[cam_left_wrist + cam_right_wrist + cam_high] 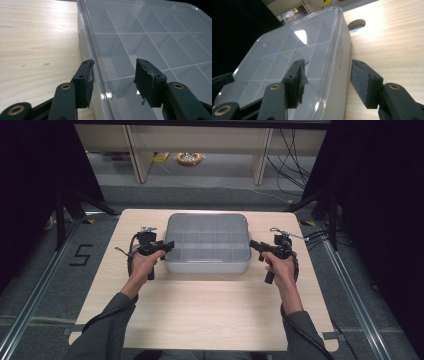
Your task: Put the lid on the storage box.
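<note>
While both sets of jaws are gaping wide astride the lid edges of the clear box (207, 243) sitting mid-table (200, 305), the left gripper (113, 75) and right gripper (327, 77) are risking a slip on slick plastic, tilting the box.

Translucent grey organizer box (207, 245), white grid dividers; pale wood-grain table (200, 310); black grippers (167, 245) (252, 244); grey sleeves (107, 325).
</note>
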Motion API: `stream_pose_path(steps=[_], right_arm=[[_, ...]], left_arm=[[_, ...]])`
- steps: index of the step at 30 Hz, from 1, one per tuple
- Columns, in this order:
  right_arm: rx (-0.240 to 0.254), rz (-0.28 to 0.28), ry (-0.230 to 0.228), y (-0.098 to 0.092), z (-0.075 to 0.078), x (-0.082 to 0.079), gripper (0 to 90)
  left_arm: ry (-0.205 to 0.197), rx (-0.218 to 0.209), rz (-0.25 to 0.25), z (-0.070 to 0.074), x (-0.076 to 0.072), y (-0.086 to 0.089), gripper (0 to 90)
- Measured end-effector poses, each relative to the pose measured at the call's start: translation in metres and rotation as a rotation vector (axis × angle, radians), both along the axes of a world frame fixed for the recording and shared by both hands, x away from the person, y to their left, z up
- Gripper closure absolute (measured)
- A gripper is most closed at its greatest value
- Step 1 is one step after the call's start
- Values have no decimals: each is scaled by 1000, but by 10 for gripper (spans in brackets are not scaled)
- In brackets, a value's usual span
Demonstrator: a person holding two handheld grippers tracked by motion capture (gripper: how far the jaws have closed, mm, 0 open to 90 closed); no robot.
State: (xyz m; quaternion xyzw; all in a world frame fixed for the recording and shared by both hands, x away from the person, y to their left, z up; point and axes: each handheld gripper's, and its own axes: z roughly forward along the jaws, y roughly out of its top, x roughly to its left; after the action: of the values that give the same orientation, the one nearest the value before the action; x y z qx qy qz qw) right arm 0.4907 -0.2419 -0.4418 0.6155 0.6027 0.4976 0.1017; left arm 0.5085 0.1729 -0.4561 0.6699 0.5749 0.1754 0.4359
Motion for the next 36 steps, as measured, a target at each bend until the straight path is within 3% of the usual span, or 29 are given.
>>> stream_pose_path(steps=[3,4,5,6,9,10,14,15,17,18,19,22,25,26,30,32,33,34,35,36], right_arm=[[-43,24,-33,-1,-4,0,455],[2,20,4,3,-2,-3,454],[-7,32,5,7,-2,-4,454],[-57,55,-39,6,-5,-3,455],[-74,63,-49,8,-4,-4,462],[-12,34,15,16,1,-9,469],[2,43,14,16,4,-14,462],[37,23,82,19,8,-19,457],[53,28,89,19,10,-21,448],[-42,74,-63,12,2,-19,426],[-53,77,-74,11,3,-21,421],[-53,80,-84,12,3,-27,411],[-107,99,-117,10,1,-32,406],[-90,102,-108,9,3,-35,396],[-105,108,-112,9,2,-38,380],[-86,99,-88,12,2,-43,379],[-119,112,-110,9,0,-43,378],[-113,113,-107,9,-1,-44,376],[-109,98,-83,11,0,-49,374],[-134,112,-121,9,-2,-47,371]], left_arm=[[8,11,-7,1,0,1,490],[10,11,-10,1,0,1,490],[9,-2,-6,1,0,0,484],[15,-2,-14,0,1,2,470],[36,-15,-1,0,-1,2,420],[31,-15,7,1,-2,2,395],[10,-56,8,9,-8,6,358],[1,-64,-2,12,-11,7,356],[-11,-43,-36,16,-19,7,350],[-19,-27,-73,17,-29,7,331],[-19,-27,-73,17,-29,7,323],[-15,-56,-110,17,-45,8,306],[-26,-79,-138,17,-60,12,295],[-20,-57,-156,17,-67,12,290],[-20,-71,-174,16,-77,11,278],[-15,-79,-180,16,-82,10,262],[-13,-71,-185,16,-84,10,258],[-14,-66,-192,16,-85,9,251],[-23,-63,-191,16,-87,8,247],[-22,-62,-190,16,-88,7,245]])
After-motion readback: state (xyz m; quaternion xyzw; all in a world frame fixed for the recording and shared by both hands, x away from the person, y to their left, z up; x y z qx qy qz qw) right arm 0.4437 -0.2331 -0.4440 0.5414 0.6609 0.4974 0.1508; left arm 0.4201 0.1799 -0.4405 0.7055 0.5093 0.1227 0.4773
